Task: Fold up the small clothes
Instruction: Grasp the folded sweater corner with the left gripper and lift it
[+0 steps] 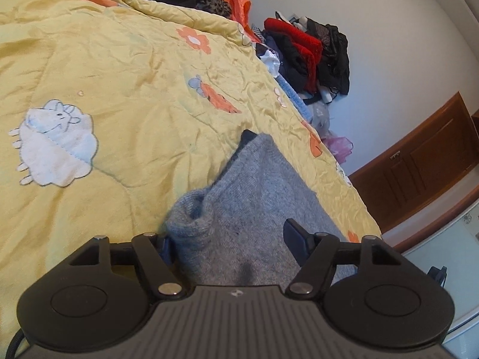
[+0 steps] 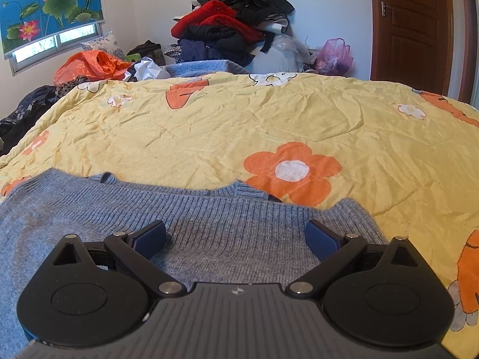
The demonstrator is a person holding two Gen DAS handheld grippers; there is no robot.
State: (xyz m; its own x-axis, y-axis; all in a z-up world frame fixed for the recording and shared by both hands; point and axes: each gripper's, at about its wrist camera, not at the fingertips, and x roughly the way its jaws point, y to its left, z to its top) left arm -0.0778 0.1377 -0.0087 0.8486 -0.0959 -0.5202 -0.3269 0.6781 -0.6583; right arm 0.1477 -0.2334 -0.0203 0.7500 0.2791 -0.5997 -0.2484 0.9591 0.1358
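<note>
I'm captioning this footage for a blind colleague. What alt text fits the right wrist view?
The open right tool hovers over a grey-blue knit sweater lying flat on a yellow flowered quilt. Behind the bed, piled clothes lean against the wall near a brown door.

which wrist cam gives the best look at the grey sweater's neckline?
Right wrist. The grey sweater lies flat across the yellow quilt, with its ribbed neckline in plain sight beyond the open jaws. The left wrist view shows only a bunched fold and a narrow strip of the sweater; no neckline is discernible there.
</note>
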